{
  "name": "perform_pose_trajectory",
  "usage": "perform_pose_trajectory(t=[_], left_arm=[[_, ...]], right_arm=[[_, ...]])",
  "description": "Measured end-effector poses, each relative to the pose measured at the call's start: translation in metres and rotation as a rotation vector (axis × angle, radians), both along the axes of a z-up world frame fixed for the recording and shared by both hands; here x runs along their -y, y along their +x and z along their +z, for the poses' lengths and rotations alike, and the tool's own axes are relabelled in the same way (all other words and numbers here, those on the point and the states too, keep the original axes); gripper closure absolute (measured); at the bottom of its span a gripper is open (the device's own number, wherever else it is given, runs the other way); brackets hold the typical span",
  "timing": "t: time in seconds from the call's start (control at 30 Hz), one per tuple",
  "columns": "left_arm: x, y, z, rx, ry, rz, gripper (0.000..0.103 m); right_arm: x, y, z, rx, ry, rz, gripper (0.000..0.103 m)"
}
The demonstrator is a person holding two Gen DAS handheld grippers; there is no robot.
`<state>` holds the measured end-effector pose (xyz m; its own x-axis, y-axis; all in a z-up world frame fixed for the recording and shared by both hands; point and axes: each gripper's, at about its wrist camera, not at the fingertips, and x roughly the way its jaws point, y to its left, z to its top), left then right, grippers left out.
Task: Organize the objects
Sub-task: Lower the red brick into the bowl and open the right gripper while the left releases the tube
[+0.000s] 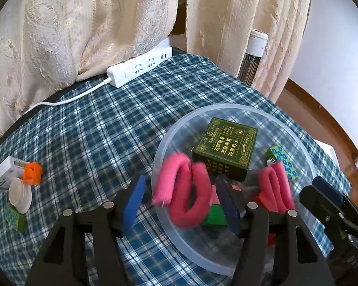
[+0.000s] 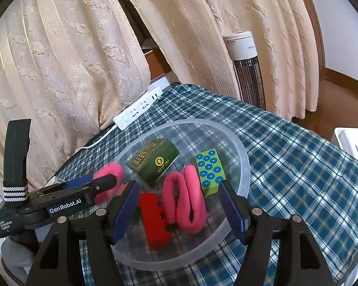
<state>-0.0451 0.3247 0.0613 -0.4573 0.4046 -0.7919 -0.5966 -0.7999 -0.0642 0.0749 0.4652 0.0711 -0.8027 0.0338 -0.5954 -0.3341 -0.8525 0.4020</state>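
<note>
Left wrist view: the left gripper (image 1: 181,205) stands wide, a folded pink foam roll (image 1: 183,193) blurred between its fingers over the clear round plastic bowl (image 1: 305,152), lower centre.

Right wrist view: the right gripper (image 2: 179,211) gapes wide, empty, above a second pink foam roll (image 2: 186,200) in the bowl.

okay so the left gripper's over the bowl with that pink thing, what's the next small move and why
Probably draw the left gripper back toward the leftover orange piece. Its fingers look open, the blurred pink roll appears released over the clear bowl.
</note>
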Motion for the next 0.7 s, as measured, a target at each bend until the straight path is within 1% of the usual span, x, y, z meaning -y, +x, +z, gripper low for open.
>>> perform_pose_trajectory(t=[0.37,0.57,0.63,0.7], left_arm=[[0.025,-0.003,0.007,-0.005,0.021,0.059,0.038],[0.033,-0.001,0.005,-0.016,0.001,0.077,0.038],[0.038,0.001,0.006,-0.019,-0.003,0.082,0.038],[0.044,0.002,0.006,-0.024,-0.003,0.092,0.037]], right_arm=[[0.006,0.000,0.001,0.000,0.004,0.005,0.031],[0.012,0.002,0.005,-0.005,0.009,0.006,0.031],[0.014,0.002,0.007,-0.008,0.011,0.006,0.029],[0.017,0.003,0.009,-0.010,0.016,0.008,0.028]])
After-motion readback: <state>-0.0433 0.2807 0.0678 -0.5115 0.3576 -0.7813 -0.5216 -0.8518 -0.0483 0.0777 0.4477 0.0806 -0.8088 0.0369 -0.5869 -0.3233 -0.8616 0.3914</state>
